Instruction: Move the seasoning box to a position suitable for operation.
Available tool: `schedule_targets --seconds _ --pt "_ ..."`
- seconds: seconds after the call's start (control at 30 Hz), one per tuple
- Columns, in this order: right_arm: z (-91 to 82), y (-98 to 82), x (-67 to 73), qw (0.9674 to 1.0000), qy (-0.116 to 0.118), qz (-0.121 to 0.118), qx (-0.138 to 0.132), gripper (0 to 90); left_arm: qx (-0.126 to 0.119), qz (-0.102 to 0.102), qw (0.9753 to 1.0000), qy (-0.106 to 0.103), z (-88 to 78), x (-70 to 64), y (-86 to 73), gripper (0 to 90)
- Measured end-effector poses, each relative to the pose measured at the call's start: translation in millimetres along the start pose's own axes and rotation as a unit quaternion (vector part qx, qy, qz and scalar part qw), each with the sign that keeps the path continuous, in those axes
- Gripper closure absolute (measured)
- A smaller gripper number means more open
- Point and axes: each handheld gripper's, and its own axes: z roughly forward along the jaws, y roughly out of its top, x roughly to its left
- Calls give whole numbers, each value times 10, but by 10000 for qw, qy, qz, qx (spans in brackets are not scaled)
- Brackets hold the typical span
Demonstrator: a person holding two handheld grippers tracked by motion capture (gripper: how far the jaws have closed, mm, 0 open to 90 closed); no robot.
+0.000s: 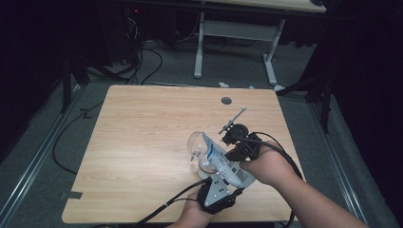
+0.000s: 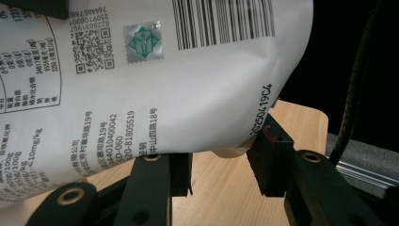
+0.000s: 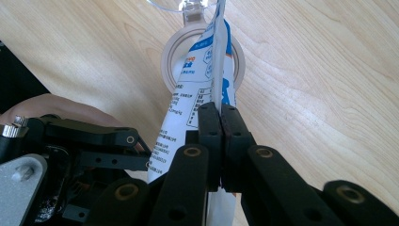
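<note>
Now right gripper [image 3: 220, 117] pinches pouch [image 3: 197, 94] edge, jaws pressed together; left gripper [image 2: 219, 165] jaws spread, pouch bottom just above them.

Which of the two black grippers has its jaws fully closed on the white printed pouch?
The right gripper: its jaws pinch the white printed pouch's flat edge. The left gripper's jaws stand apart.

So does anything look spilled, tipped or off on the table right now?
No spill shows. The white pouch is held tilted over the open jar, pinched flat by the right gripper. The jar's clear hinged lid stands open. The left gripper sits at the pouch's bottom edge; whether it presses is unclear.
</note>
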Motion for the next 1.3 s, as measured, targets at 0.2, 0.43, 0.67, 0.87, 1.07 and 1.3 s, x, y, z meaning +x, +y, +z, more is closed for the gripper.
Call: schedule_targets --seconds 0.2,0.43,0.67,0.87,1.07,1.3 --pt "-10 -3 -4 10000 -2 -23 -13 893 -24 -10 10000 -5 2 -5 13 636" --pt "-17 10 -2 10000 -24 -41 -10 893 -17 1 10000 5 0 6 26 636" --pt "-20 19 -1 10000 -17 -44 -14 894 -30 5 10000 7 -4 6 34 636" --pt "-28 28 8 10000 -22 -21 7 893 -40 12 10000 12 -8 9 38 636" --pt "-23 29 7 10000 -16 -52 1 893 -44 11 10000 15 -9 9 33 636" --pt "-16 34 3 9999 -4 -116 -12 892 -62 -7 10000 16 -10 7 30 636"
